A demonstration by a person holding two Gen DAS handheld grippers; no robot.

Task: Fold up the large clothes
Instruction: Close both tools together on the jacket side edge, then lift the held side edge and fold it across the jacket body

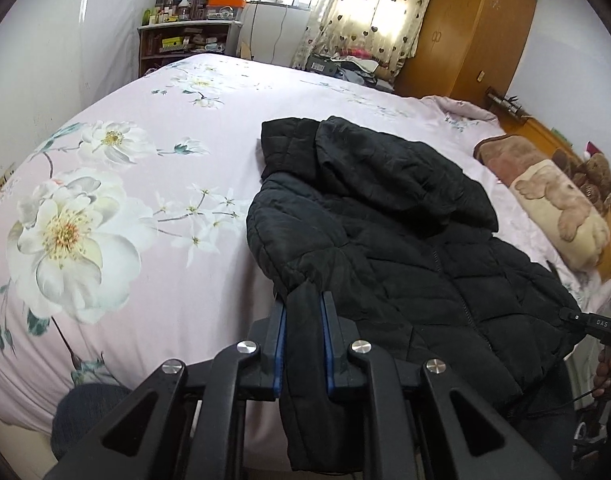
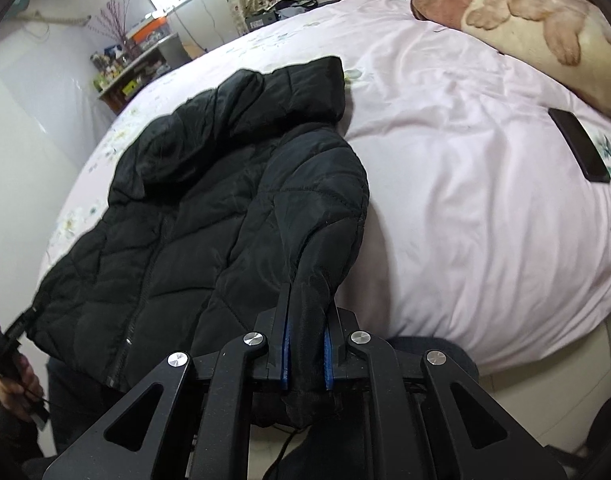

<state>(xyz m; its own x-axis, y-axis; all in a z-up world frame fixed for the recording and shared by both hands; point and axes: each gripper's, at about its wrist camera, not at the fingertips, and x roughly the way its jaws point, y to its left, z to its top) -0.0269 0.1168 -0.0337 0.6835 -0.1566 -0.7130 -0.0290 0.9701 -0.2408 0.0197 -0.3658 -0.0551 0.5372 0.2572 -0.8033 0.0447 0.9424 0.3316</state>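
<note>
Clamping a sleeve end each, both grippers hold the black puffer jacket point(image 1: 385, 220), which lies zip-up on the pink floral bed point(image 1: 105, 200), hood at the far end.

Left wrist view: left gripper point(image 1: 304, 312) has its blue-padded fingers point(image 1: 280, 332) pressed together on the left sleeve cuff, fabric bunched between them and hanging below. Sleeve pulled toward the near edge, probably to swing it across the chest. Other hand point(image 1: 607, 372) with its tool at far right.

Right wrist view: right gripper point(image 2: 307, 320) fingers point(image 2: 286, 344) closed on the right sleeve cuff, same grip. Jacket body point(image 2: 193, 220) sits left, hem over the near bed edge. Phone point(image 2: 581, 144) and bear-print pillow point(image 2: 545, 36) lie on the right, well apart from the jacket. Sleeve-in fold looks next.
</note>
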